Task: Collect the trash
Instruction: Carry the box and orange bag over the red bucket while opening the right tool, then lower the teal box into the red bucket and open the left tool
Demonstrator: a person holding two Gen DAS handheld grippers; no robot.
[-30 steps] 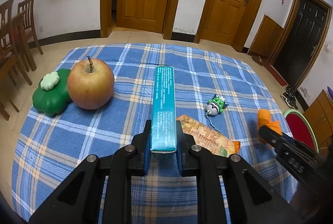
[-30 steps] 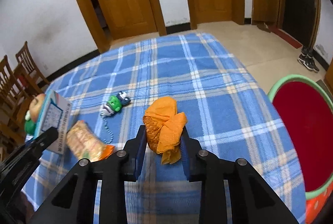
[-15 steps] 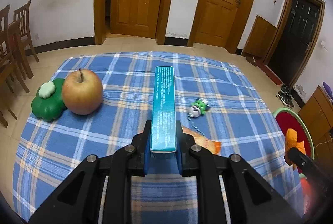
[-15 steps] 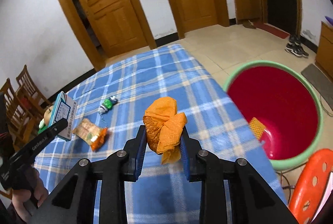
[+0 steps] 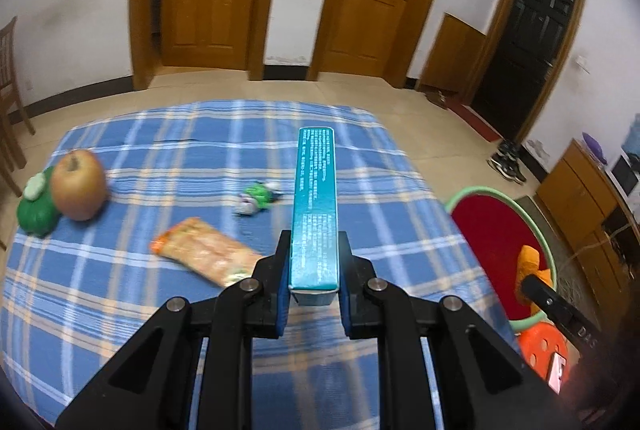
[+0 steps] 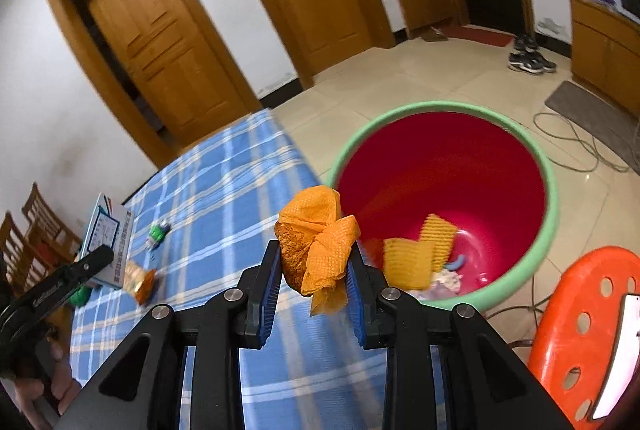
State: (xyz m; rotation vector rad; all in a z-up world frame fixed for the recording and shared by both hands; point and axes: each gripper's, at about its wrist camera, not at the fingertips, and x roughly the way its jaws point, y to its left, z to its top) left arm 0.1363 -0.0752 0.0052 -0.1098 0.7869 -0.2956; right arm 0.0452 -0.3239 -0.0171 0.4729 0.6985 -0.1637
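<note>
My left gripper (image 5: 313, 288) is shut on a long teal box (image 5: 315, 206) that sticks out forward above the blue checked tablecloth (image 5: 120, 294). My right gripper (image 6: 316, 282) is shut on a crumpled orange cloth (image 6: 318, 248), held at the table's right edge next to a red bin with a green rim (image 6: 548, 166). Orange and yellow scraps (image 6: 408, 262) lie in the bin's bottom. An orange snack wrapper (image 5: 204, 256) lies flat on the tablecloth. In the left wrist view the right gripper's finger (image 5: 556, 306) and the cloth (image 5: 530, 266) show over the bin (image 5: 476, 196).
A red-yellow apple (image 5: 78, 184) and a green clover toy (image 5: 36, 204) sit at the table's left. A small green figure on a chain (image 5: 258, 195) lies mid-table. An orange plastic stool (image 6: 592, 326) stands beside the bin. Wooden chairs (image 6: 36, 230) stand at far left.
Both grippers have swung to the right with their loads. The right one went from above the table to its edge beside the bin and rolled. The bin is now in the left wrist view.
</note>
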